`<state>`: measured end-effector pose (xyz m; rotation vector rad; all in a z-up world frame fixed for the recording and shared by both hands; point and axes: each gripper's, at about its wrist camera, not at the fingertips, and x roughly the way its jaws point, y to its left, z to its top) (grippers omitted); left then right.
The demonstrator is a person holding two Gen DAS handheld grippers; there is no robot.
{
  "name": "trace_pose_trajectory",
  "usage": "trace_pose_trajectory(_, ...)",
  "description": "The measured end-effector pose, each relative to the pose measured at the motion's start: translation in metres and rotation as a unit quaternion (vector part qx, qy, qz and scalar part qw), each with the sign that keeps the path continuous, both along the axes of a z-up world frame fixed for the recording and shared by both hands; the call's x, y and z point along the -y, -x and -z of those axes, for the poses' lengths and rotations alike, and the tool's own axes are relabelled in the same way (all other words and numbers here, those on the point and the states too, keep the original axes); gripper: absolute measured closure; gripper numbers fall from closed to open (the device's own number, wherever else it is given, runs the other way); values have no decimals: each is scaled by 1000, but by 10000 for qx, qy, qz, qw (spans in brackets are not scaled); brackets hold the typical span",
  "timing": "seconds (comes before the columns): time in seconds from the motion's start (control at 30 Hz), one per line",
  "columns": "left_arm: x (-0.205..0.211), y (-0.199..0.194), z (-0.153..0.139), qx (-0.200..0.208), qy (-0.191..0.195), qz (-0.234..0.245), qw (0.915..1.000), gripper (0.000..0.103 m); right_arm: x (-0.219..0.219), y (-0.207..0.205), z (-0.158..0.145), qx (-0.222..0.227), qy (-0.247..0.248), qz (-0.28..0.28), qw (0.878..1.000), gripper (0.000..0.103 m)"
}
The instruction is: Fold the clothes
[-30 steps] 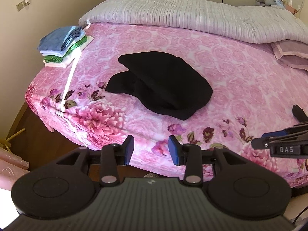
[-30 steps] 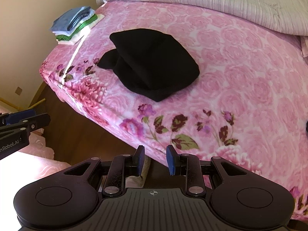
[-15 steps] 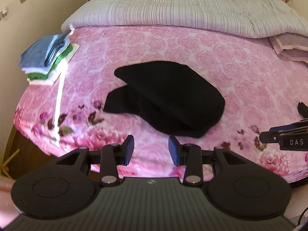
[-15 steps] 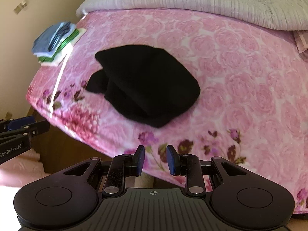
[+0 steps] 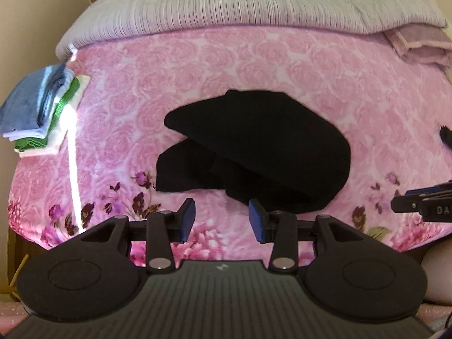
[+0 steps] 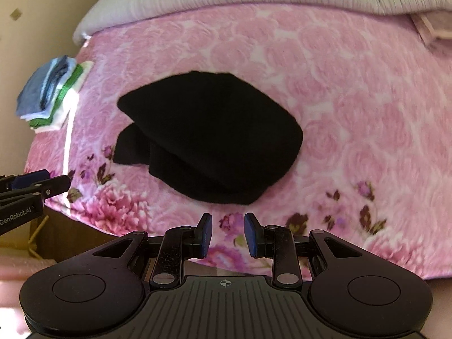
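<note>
A black garment (image 5: 254,152) lies loosely folded on the pink floral bedspread (image 5: 254,65); it also shows in the right wrist view (image 6: 209,138). My left gripper (image 5: 221,220) is open and empty, just short of the garment's near edge. My right gripper (image 6: 225,233) is open and empty, a little in front of the garment above the bed's front edge. The right gripper's tip shows at the right of the left wrist view (image 5: 423,206). The left gripper's tip shows at the left of the right wrist view (image 6: 34,189).
A stack of folded blue, white and green clothes (image 5: 39,113) sits at the bed's left corner, also in the right wrist view (image 6: 50,90). A grey quilt (image 5: 254,5) lies across the back. A folded mauve cloth (image 5: 418,45) lies at the back right.
Both grippers have moved forward and up over the bed's front edge, closer to the black garment. Both stay open. The garment has not moved.
</note>
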<state>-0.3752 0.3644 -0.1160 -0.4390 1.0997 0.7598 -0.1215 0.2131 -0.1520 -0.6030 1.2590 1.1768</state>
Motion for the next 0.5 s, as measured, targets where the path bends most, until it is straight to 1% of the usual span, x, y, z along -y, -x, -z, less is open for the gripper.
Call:
trace_pose_trajectory(0.17, -19, 4, 21, -74, 293, -68, 9995, 65, 3, -14, 25, -175, 382, 477, 9980, 74)
trace_pose_trajectory(0.3, -33, 1, 34, -83, 463, -176, 9987, 65, 5, -34, 34, -150, 460, 844, 9953, 74)
trace_pose_trajectory(0.43, -42, -9, 40, -73, 510, -341, 9981, 65, 9, -64, 45, -220, 483, 1221, 9911, 74)
trace_pose_trajectory(0.5, -47, -14, 42, -41, 547, -426, 9976, 65, 7, -78, 50, -232, 532, 1295, 9899, 73)
